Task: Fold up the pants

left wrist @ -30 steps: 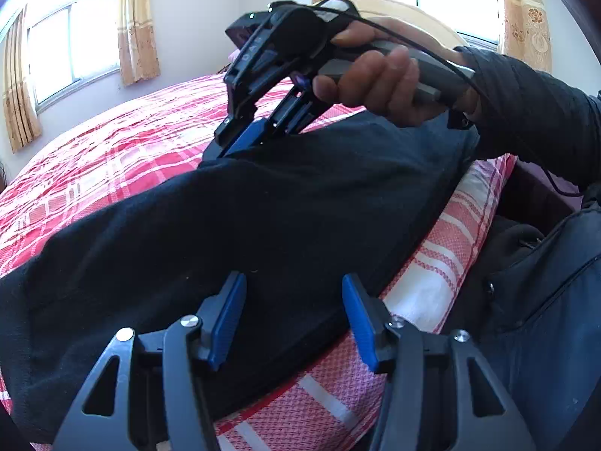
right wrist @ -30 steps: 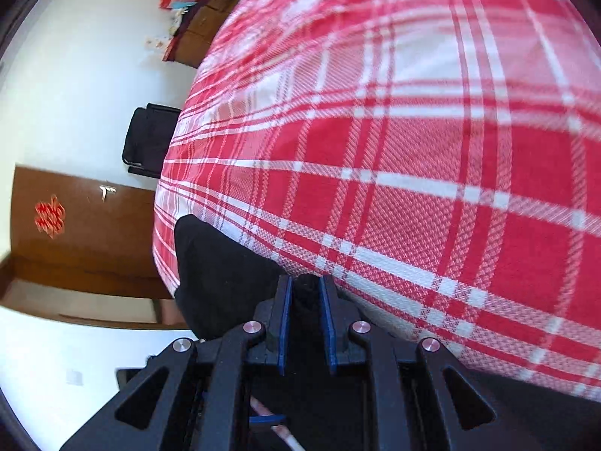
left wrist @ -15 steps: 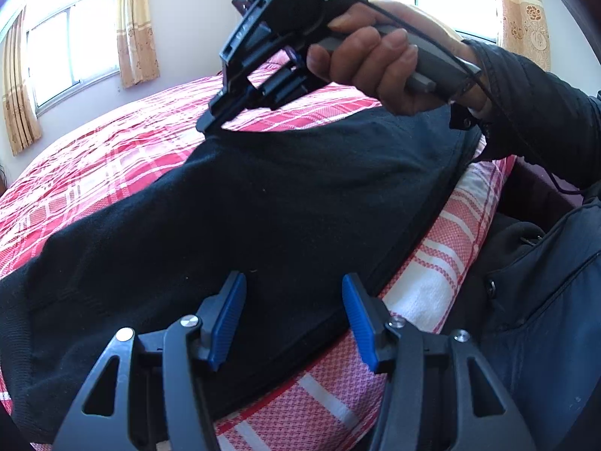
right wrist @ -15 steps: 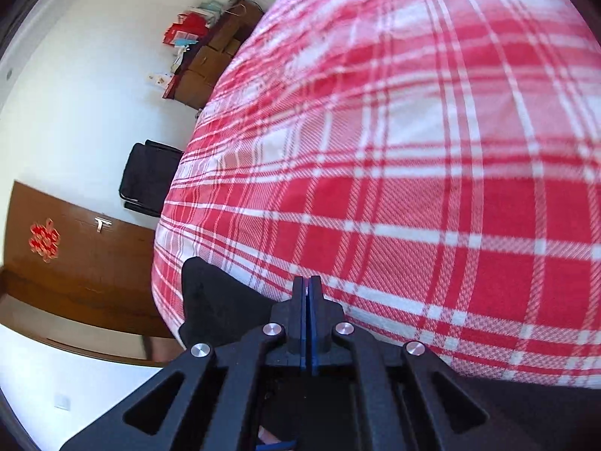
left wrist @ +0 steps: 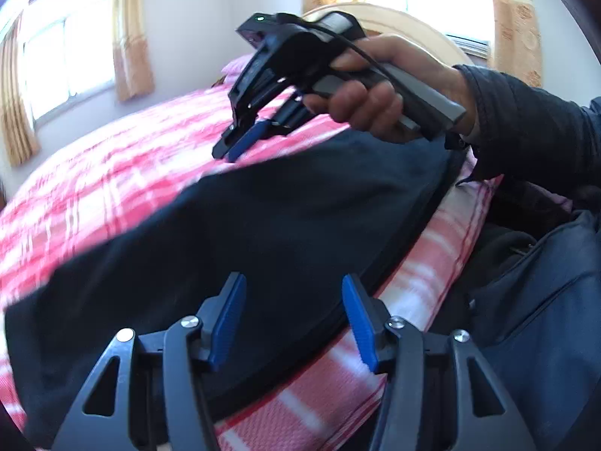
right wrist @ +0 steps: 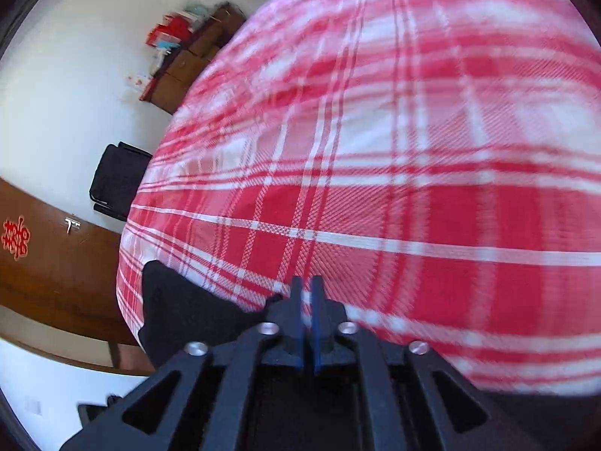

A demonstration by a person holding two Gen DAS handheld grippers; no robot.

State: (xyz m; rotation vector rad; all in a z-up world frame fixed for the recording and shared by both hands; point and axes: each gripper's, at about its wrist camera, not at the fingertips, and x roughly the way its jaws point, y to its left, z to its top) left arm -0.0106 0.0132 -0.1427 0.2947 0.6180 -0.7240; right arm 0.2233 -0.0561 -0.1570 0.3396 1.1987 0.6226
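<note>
Black pants (left wrist: 263, 233) lie across a red and white plaid bed (left wrist: 112, 173). My left gripper (left wrist: 293, 319) is open and hovers over the pants' near edge, holding nothing. My right gripper (left wrist: 229, 152), seen in the left wrist view, is raised above the pants' far edge with nothing between its fingers. In the right wrist view the right gripper (right wrist: 307, 323) has its jaws nearly closed with a thin gap, and a corner of the pants (right wrist: 176, 308) lies to its left.
A person's dark jacket (left wrist: 544, 300) fills the right side. Windows with curtains (left wrist: 131, 37) stand behind the bed. In the right wrist view a brown door (right wrist: 45, 263), a black chair (right wrist: 116, 180) and a cluttered cabinet (right wrist: 188, 49) line the wall.
My right gripper let go of the pants' far edge and lifted away. The raised fabric dropped back onto the bed. My left gripper stayed open in place.
</note>
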